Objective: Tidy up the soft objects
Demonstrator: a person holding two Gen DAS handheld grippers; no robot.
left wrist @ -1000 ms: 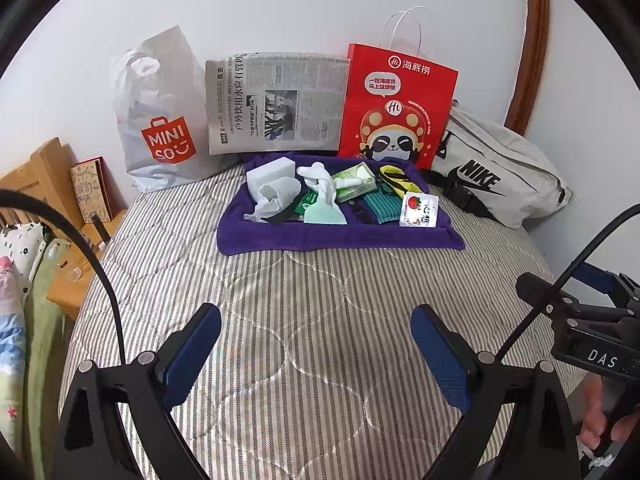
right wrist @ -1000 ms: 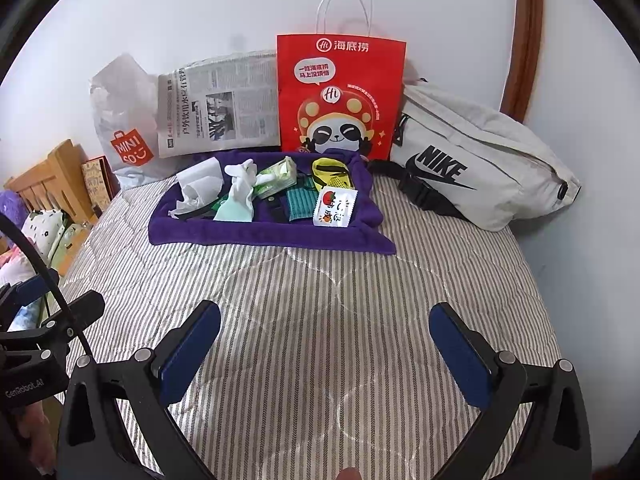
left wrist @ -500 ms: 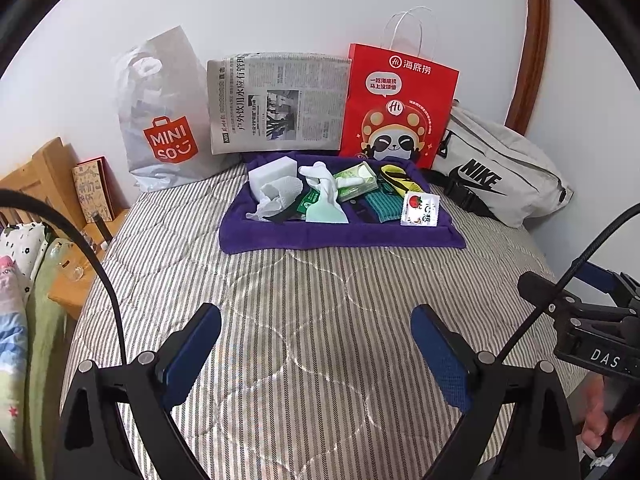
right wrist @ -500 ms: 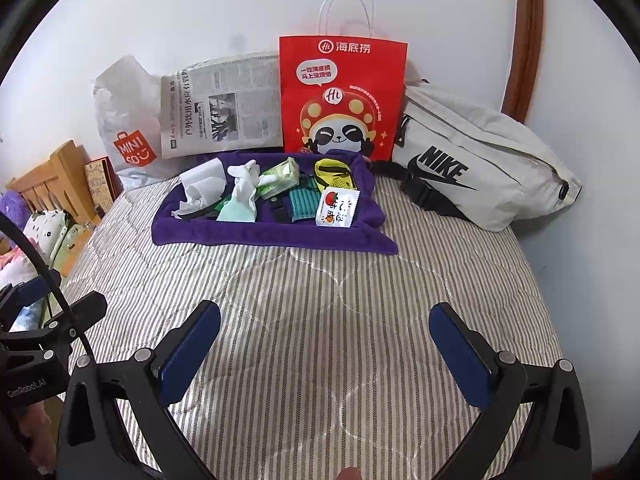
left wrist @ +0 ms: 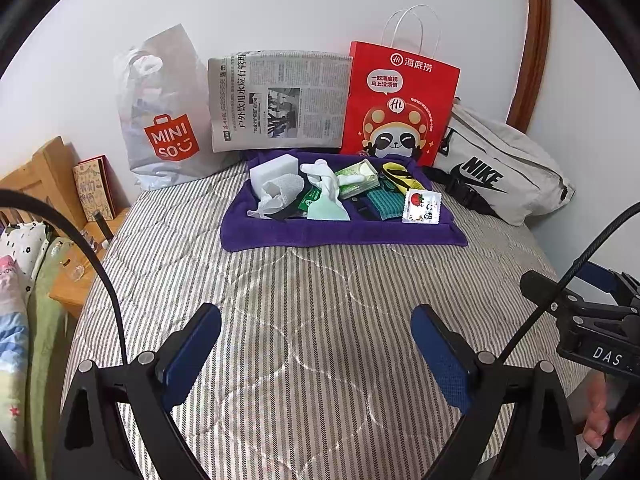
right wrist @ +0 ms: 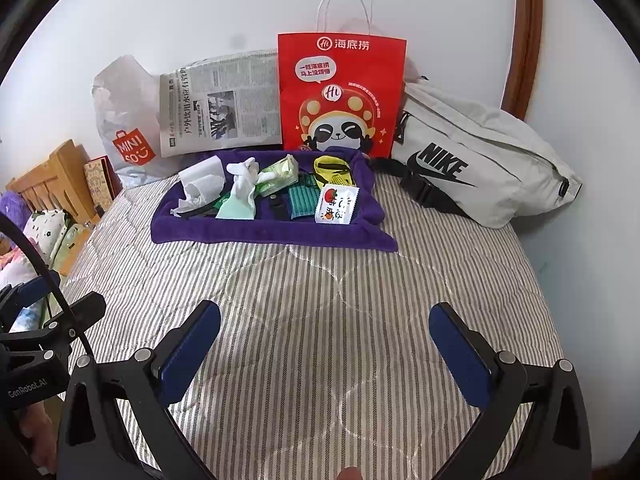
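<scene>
Soft clutter heaped on a purple towel [left wrist: 344,234] at the far end of the striped bed [left wrist: 320,320].

Both grippers spread wide and empty, hovering low over the near bedding: left gripper [left wrist: 316,344], right gripper [right wrist: 325,340]. Pile straight ahead and well apart from both sets of fingers, long axis running left to right: white sponge [left wrist: 274,168] at left, strawberry packet [right wrist: 336,204] at right. Neither arm plainly nearer. Bags and newspaper [left wrist: 276,100] propped against the far wall.
</scene>
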